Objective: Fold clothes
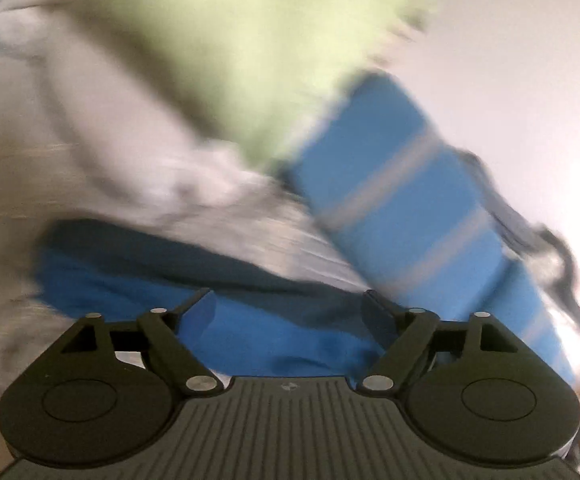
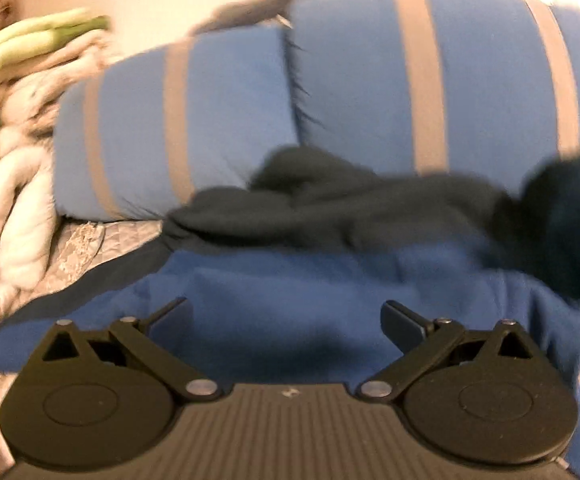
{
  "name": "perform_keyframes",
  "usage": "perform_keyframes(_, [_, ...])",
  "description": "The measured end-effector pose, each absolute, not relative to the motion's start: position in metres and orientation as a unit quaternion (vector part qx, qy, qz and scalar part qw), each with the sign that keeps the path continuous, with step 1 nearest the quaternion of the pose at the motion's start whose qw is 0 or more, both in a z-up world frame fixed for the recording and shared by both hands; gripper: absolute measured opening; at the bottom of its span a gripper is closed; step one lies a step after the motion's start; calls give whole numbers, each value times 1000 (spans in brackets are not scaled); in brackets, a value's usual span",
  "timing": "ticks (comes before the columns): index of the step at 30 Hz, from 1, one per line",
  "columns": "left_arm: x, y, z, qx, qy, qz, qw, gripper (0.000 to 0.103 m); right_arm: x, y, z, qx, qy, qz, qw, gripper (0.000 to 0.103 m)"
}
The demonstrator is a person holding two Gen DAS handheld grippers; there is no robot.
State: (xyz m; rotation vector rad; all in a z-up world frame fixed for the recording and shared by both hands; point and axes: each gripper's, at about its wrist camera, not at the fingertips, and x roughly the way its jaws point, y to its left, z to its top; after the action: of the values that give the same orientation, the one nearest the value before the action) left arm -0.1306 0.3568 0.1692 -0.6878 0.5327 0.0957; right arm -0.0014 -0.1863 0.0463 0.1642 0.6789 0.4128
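Note:
A blue garment lies on the bed right under my left gripper, whose jaws stand wide apart with nothing between them. In the right wrist view the same blue garment spreads below my right gripper, also wide open and empty. A dark grey garment lies crumpled across the far edge of the blue one. Both views are blurred by motion.
Two blue pillows with grey stripes stand behind the clothes; one shows in the left wrist view. A pale green cloth and white bedding pile at the left. A grey quilted bedspread lies beneath.

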Motion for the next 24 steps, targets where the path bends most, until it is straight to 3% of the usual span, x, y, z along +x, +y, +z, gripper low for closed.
perform_keyframes(6, [-80,224,199,-194,259,-32,946,82,-10,-228,53,96,309,169,931,103])
perform_keyframes(11, [-25,119,190,-159,276,-102,942,82,-12,-265,51,116,304,135,936,103])
perform_keyframes(18, [34,-6,142,-129,290,-173,933,82,-5,-312,42,116,296,56,946,103])
perform_keyframes(24, [46,-41,85,-98,340,-207,912,82,11,-349,37,156,298,20,942,103])
